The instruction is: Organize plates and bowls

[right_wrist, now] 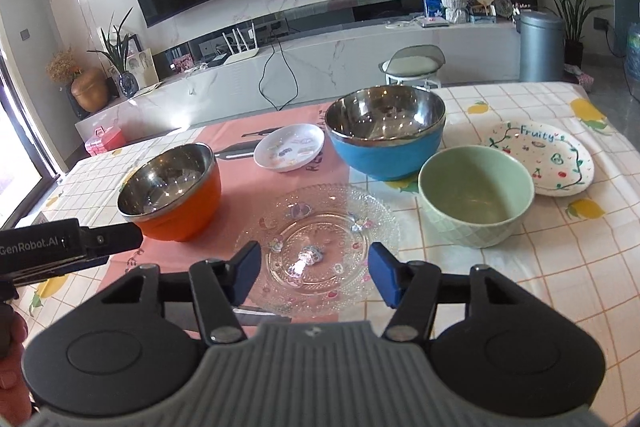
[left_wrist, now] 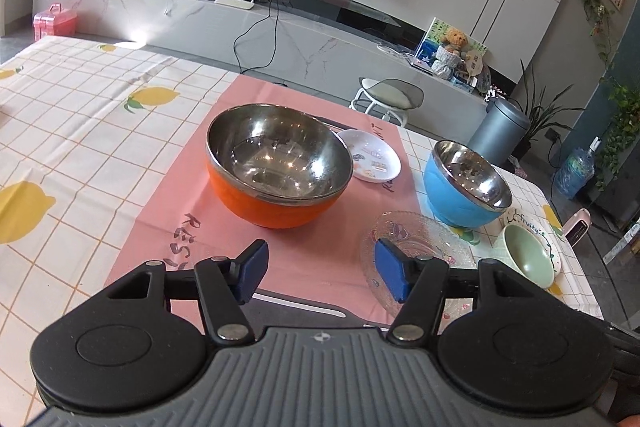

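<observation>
The glass plate (right_wrist: 318,247) lies nearest, between the right gripper's (right_wrist: 314,273) parted, empty fingers; the orange bowl (right_wrist: 172,191) sits left of it, the green bowl (right_wrist: 476,197) right.

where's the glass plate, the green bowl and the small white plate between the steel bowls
glass plate (right_wrist: 316,247): right wrist view, on its patterned centre.
green bowl (right_wrist: 476,195): right wrist view, on the inner wall.
small white plate (right_wrist: 289,147): right wrist view, on its printed middle.

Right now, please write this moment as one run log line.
left gripper: open, empty | right gripper: open, above glass plate | orange bowl: untouched
</observation>
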